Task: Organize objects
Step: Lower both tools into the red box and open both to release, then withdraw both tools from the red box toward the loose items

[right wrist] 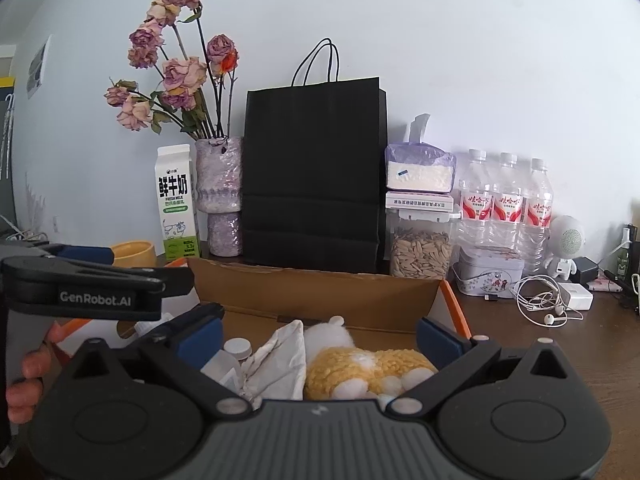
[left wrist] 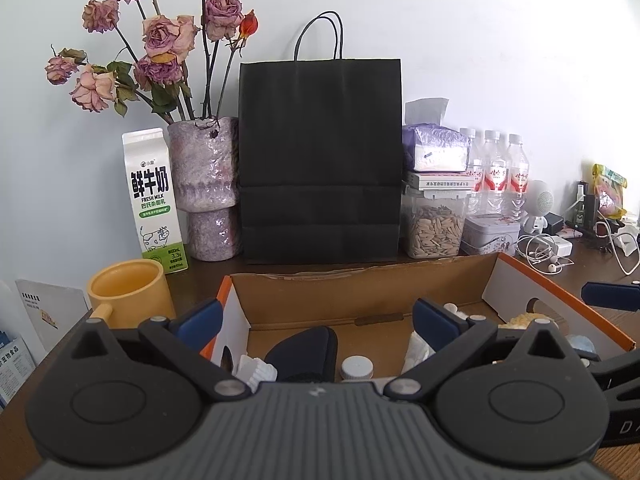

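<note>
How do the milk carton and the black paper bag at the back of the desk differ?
The milk carton is white and green with printed text and a cow; the black paper bag is plain. The carton is shorter and narrower than the bag. The carton has a folded gable top; the bag has cord handles. The carton stands left of the vase, the bag right of it. Both stand upright against the wall.

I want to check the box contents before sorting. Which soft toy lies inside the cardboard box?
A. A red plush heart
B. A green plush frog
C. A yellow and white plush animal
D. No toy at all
C: a yellow and white plush animal lies inside the cardboard box, beside a crumpled white cloth.
</note>
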